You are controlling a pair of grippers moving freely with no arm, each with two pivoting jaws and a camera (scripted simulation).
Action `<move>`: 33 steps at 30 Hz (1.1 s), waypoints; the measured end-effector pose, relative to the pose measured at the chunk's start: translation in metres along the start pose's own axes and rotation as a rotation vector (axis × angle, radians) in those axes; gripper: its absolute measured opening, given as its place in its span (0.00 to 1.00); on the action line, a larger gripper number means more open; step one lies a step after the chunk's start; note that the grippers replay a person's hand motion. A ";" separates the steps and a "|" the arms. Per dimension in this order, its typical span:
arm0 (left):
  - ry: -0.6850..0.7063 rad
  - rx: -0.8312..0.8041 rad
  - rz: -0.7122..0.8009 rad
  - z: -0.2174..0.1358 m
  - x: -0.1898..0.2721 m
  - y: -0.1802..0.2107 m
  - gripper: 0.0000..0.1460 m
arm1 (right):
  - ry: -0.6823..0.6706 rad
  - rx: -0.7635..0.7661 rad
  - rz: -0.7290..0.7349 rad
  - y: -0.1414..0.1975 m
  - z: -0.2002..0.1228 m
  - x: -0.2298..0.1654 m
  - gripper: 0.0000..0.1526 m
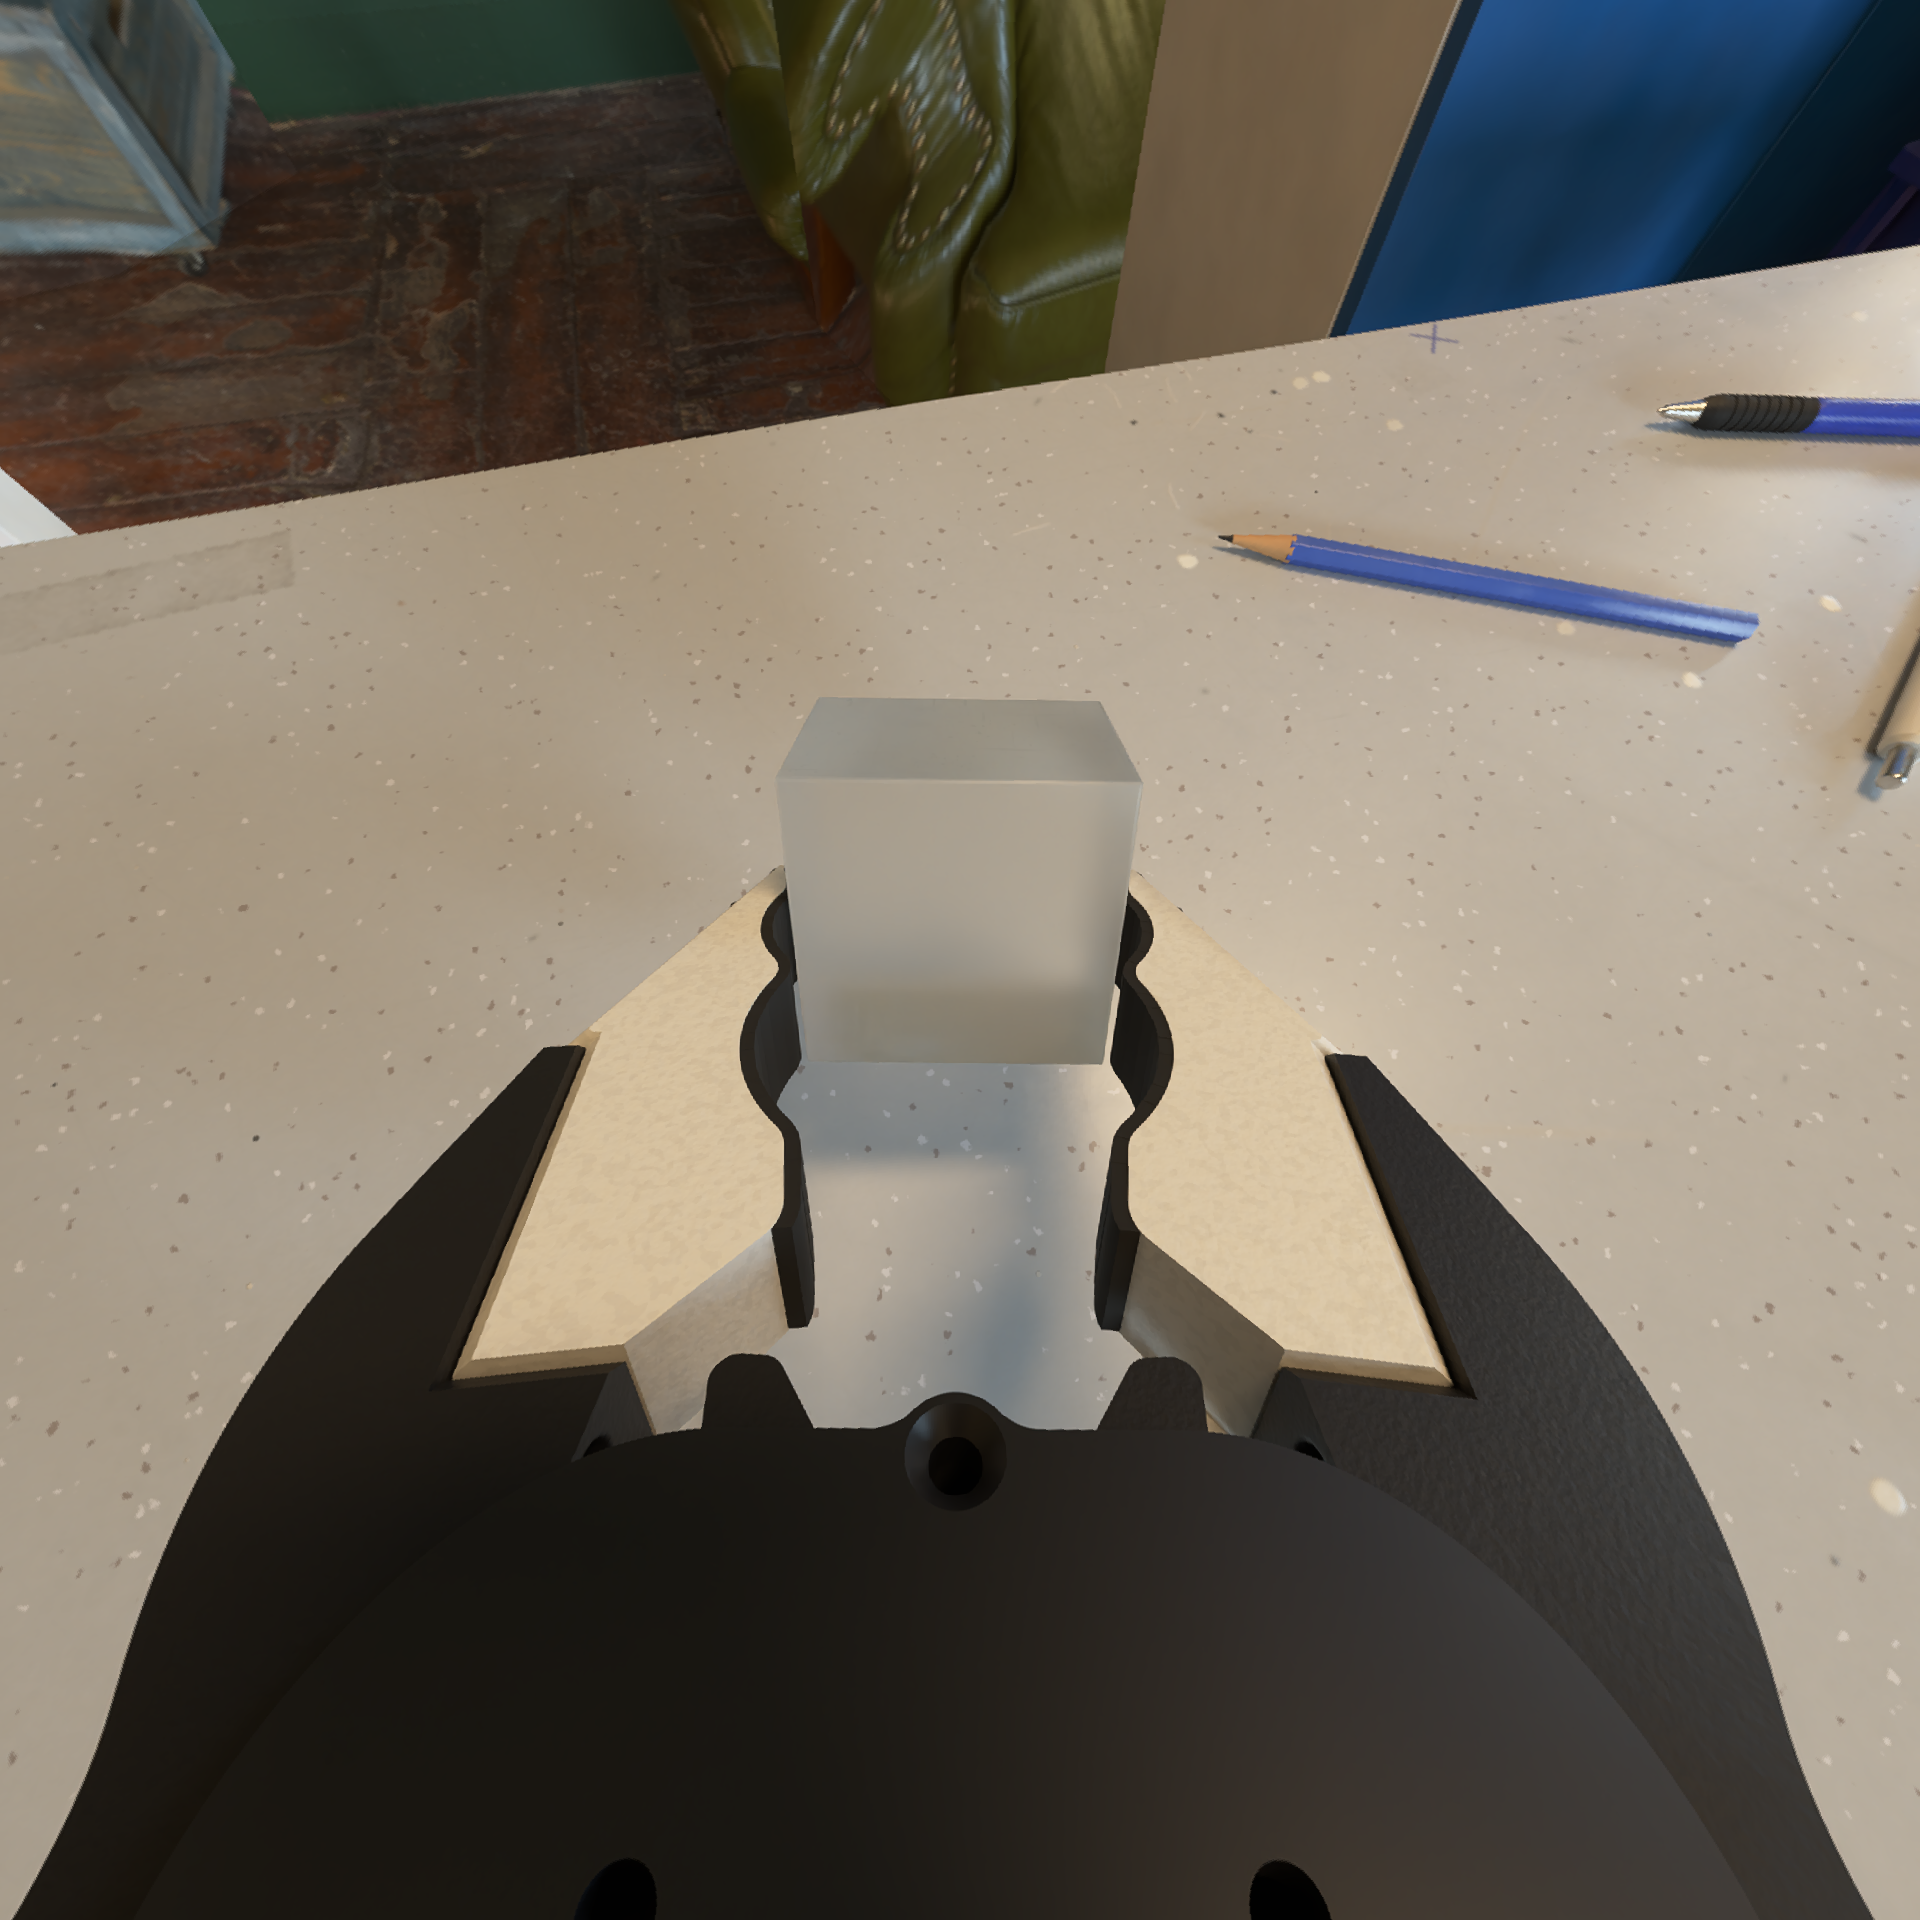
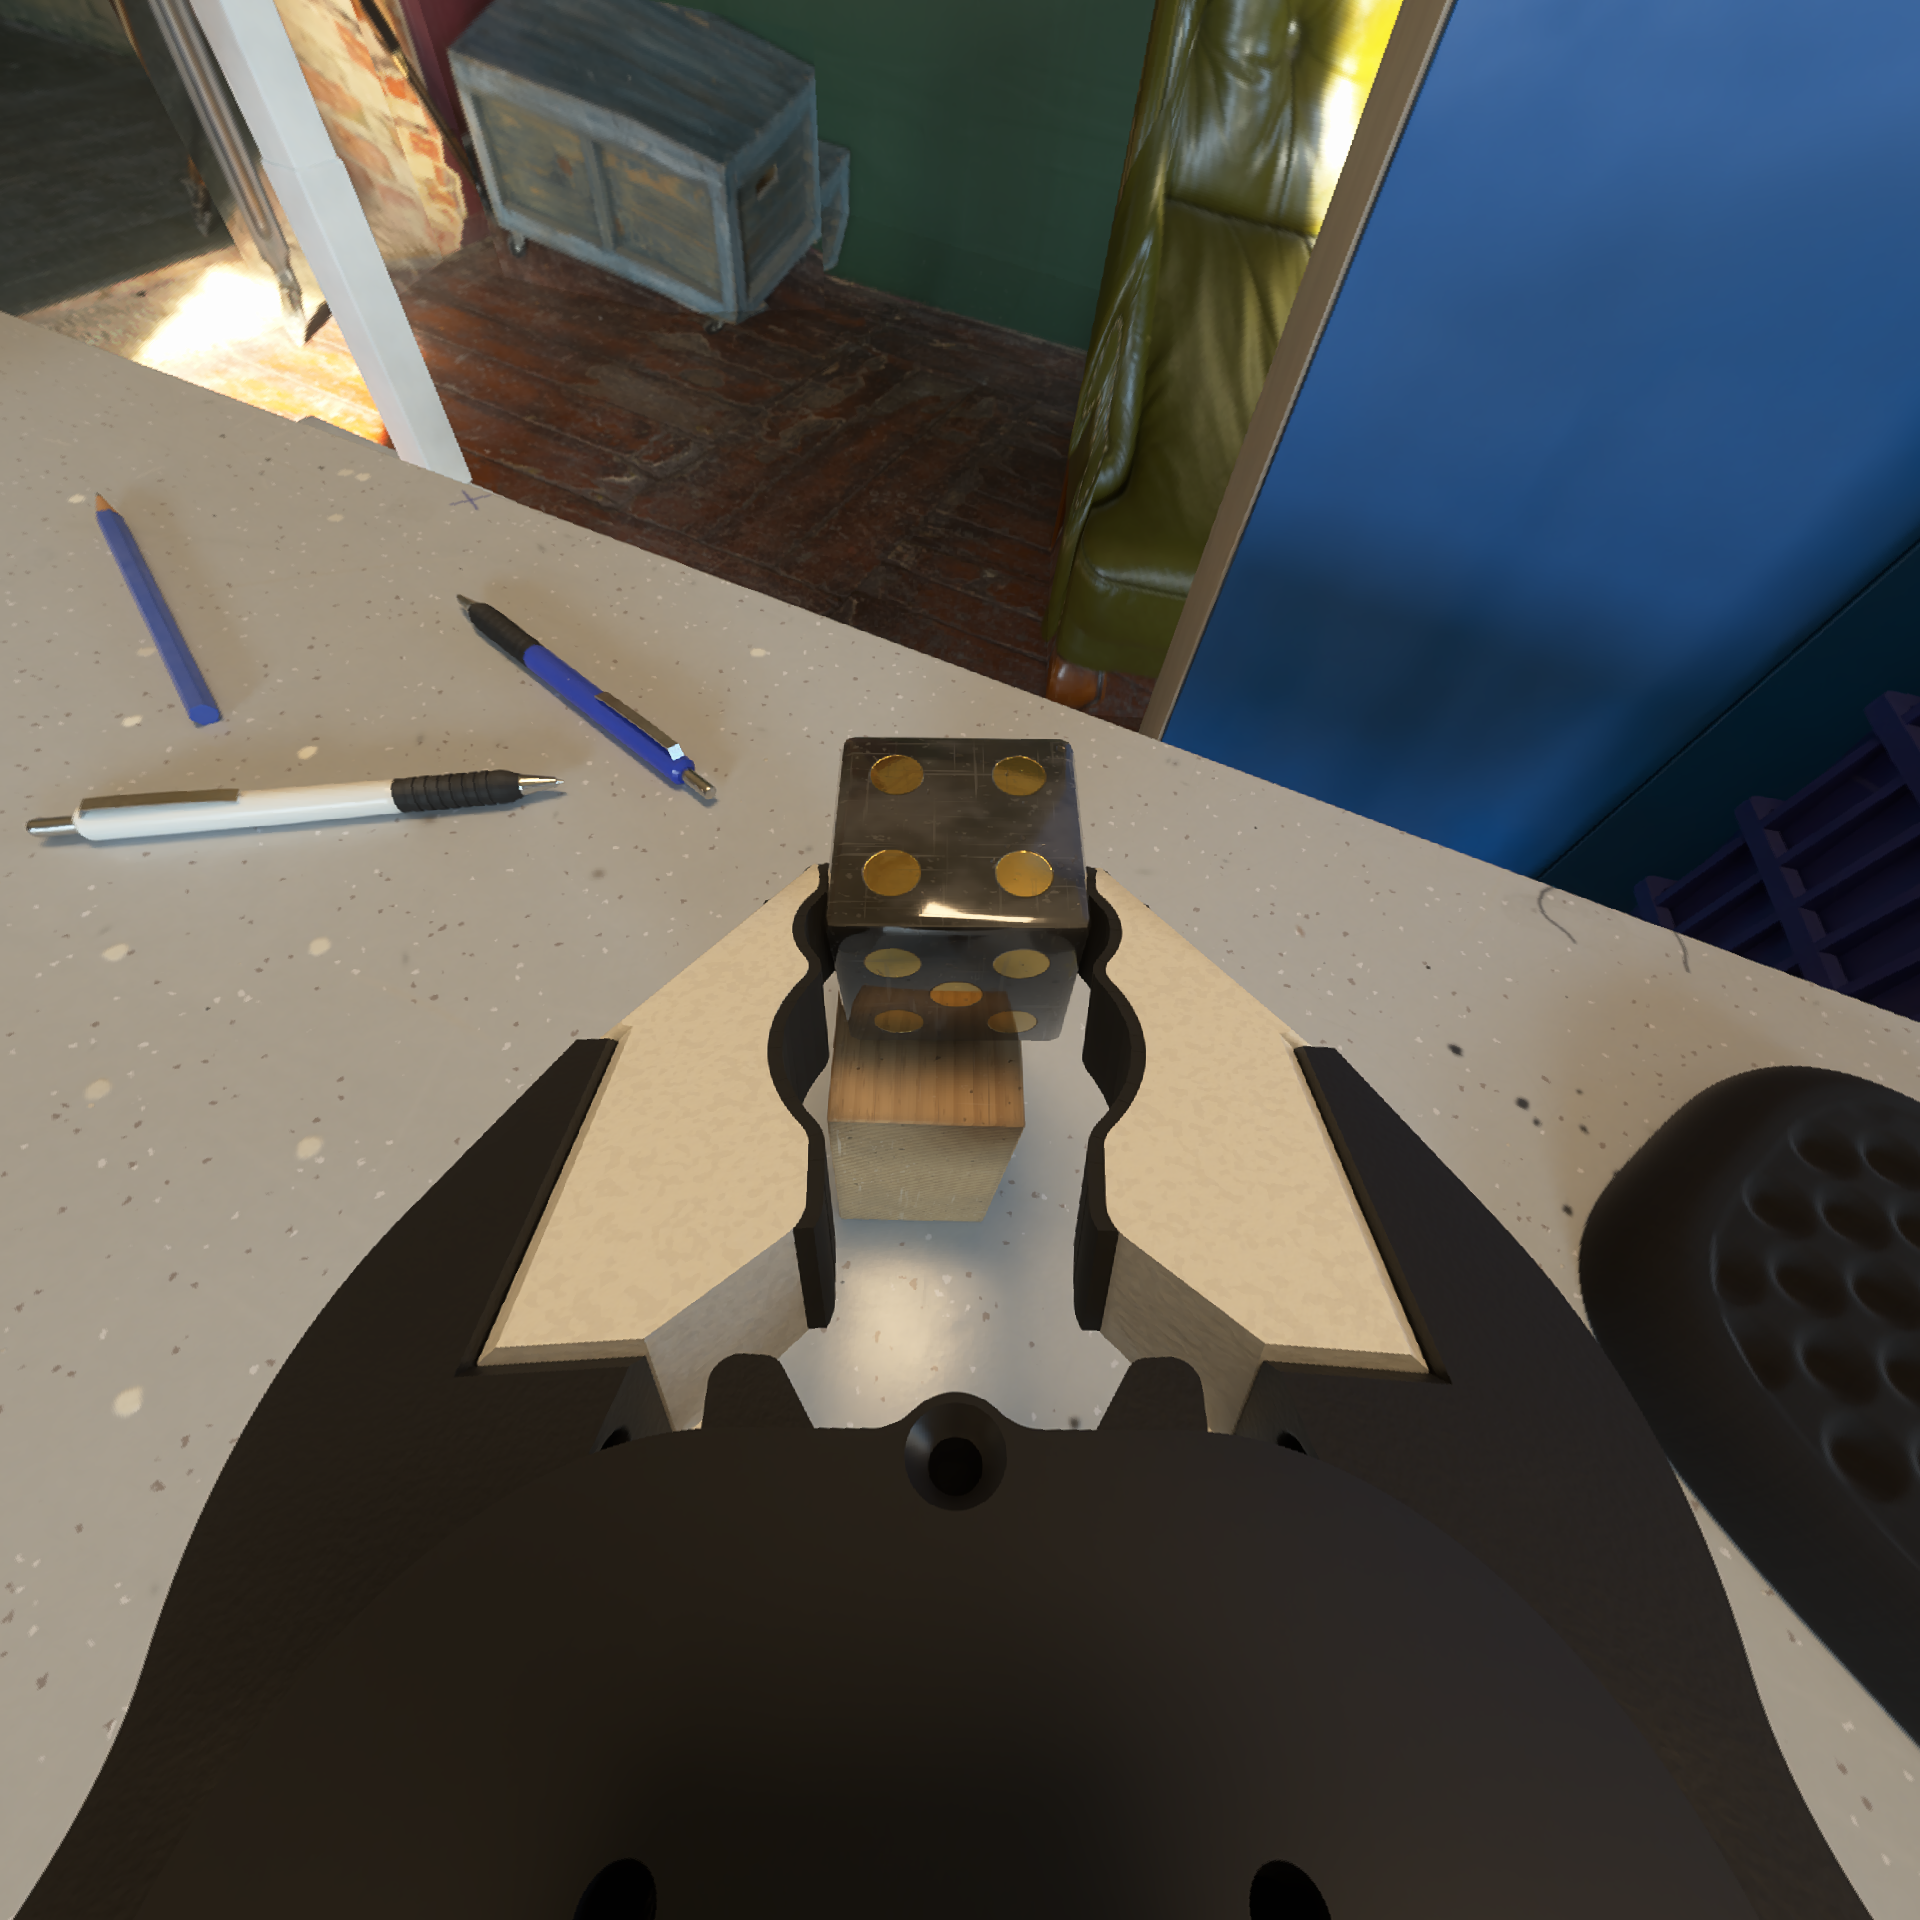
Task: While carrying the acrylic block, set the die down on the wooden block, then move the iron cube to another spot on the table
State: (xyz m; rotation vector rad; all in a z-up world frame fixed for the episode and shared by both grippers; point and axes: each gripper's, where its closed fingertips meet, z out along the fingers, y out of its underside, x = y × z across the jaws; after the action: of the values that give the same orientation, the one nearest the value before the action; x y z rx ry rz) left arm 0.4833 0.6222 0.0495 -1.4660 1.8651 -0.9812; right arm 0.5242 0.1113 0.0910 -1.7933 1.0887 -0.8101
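My left gripper (image 1: 954,935) is shut on a frosted clear acrylic block (image 1: 956,883) and holds it above the speckled grey table (image 1: 416,831). My right gripper (image 2: 956,935) is shut on a glossy black die (image 2: 956,842) with gold pips. The die hangs just above a small wooden block (image 2: 925,1127) that stands on the table between the right fingers. Whether the die touches the wooden block is hard to tell. The iron cube is not in view.
A blue pencil (image 1: 1496,587) (image 2: 156,613), a blue pen (image 1: 1808,416) (image 2: 587,696) and a white pen (image 2: 291,805) lie on the table. A black dimpled object (image 2: 1808,1299) sits at the right. The table's far edge (image 2: 935,665) is close beyond the die.
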 end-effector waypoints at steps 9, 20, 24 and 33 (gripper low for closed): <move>-0.006 -0.013 0.013 0.002 0.000 0.003 0.41 | 0.003 -0.006 -0.014 0.000 0.001 -0.002 0.31; -0.010 -0.005 0.023 0.000 0.001 0.001 0.41 | 0.000 -0.018 -0.017 0.001 0.002 -0.002 0.31; -0.006 -0.004 0.022 0.000 0.002 0.001 0.41 | 0.003 -0.018 -0.022 0.001 0.002 -0.003 0.31; 0.020 -0.002 0.035 0.001 0.013 -0.001 0.41 | -0.014 -0.019 -0.013 -0.002 -0.001 -0.006 0.41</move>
State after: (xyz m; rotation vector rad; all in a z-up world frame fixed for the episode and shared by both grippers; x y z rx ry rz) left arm 0.4820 0.6096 0.0497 -1.4249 1.8997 -0.9809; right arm 0.5211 0.1167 0.0926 -1.8211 1.0809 -0.7962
